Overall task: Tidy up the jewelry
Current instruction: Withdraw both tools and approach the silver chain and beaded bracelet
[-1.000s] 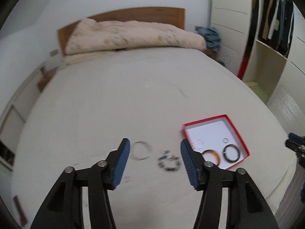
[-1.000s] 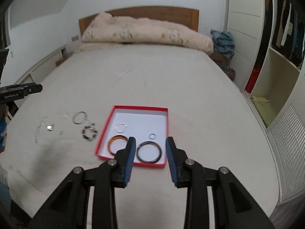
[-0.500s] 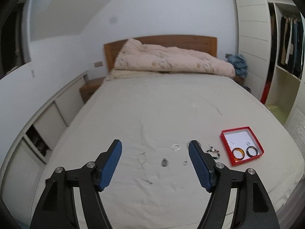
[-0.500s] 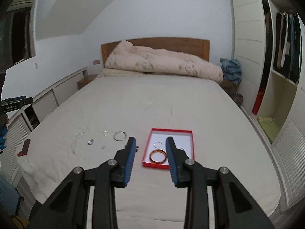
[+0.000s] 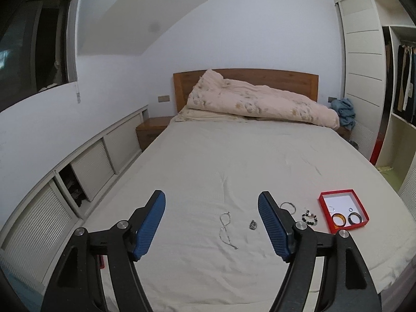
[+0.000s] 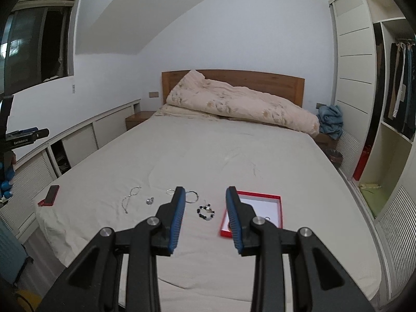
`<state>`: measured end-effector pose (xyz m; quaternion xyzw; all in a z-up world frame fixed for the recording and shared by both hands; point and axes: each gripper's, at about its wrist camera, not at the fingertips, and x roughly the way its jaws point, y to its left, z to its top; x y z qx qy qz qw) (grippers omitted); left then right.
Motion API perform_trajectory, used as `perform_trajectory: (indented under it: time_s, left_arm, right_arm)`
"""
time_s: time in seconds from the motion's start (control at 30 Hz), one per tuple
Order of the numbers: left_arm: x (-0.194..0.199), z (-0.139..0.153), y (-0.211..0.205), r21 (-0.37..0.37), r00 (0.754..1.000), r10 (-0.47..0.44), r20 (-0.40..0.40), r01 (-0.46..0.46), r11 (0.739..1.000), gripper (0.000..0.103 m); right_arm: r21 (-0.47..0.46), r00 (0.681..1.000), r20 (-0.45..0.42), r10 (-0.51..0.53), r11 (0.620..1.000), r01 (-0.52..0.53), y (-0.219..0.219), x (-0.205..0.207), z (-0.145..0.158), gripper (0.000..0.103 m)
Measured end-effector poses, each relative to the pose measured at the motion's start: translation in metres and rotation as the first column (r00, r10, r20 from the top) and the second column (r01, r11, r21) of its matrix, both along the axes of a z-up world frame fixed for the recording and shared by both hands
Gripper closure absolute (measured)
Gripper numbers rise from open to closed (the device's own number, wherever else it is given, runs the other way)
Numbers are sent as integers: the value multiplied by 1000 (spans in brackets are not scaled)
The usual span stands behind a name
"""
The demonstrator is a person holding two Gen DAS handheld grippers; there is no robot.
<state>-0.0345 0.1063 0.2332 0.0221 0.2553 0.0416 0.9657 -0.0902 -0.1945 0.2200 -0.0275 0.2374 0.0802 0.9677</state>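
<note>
Jewelry lies scattered near the foot edge of the bed [image 5: 234, 161], a wide cream-sheeted mattress with a bunched floral duvet [image 5: 260, 101] against the wooden headboard [image 5: 286, 75] at twelve o'clock.

In the left wrist view, the red box [image 5: 364, 209] sits at about four o'clock on the sheet; inside it rest an amber bangle [image 5: 339, 220], a dark bangle [image 5: 354, 218] and two small rings too tiny to tell apart.

The left gripper [image 5: 212, 225] hangs above the sheet with its blue pads spread wide and nothing between them. The right gripper [image 6: 205, 217] hangs likewise, its pads narrower apart and empty.

A red phone [image 6: 49, 195] lies at nine o'clock near the mattress corner in the right wrist view.

On the bare sheet, well apart from both claws: a silver chain [image 5: 225, 226] at six o'clock, a thin silver bangle [image 5: 288, 206] and a black-and-white beaded bracelet [image 5: 310, 218] just left of the box, and a small crumpled pendant [image 5: 253, 225] between chain and bracelet.
</note>
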Motion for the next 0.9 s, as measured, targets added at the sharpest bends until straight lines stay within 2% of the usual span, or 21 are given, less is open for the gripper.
perform_trajectory:
  time_s: [0.17,0.33,0.5,0.67,0.9]
  left_arm:
    - [13,-17,9,3,999,23,-28,-23,1000,30]
    - [30,-49,18,2,998,53,-47,-53,999,30]
    - [57,-98,20,-8,993,63,-103,-64,998,30]
    - [95,-155,20,-44,981,53,-184,-62,997,30]
    - [153,-242,9,-78,943,30,-331,-59,995,30]
  right_arm:
    - [6,1000,-21,23,1000,-23,6,12,-9,72]
    - [16,996,-86,38,999,-37,10,42,-39,72]
    - [19,984,-172,46,999,-43,15,81,-83,72]
    - [42,959,-272,74,997,-65,21,122,-132,72]
    - [70,908,-406,102,994,-81,31,184,-205,72]
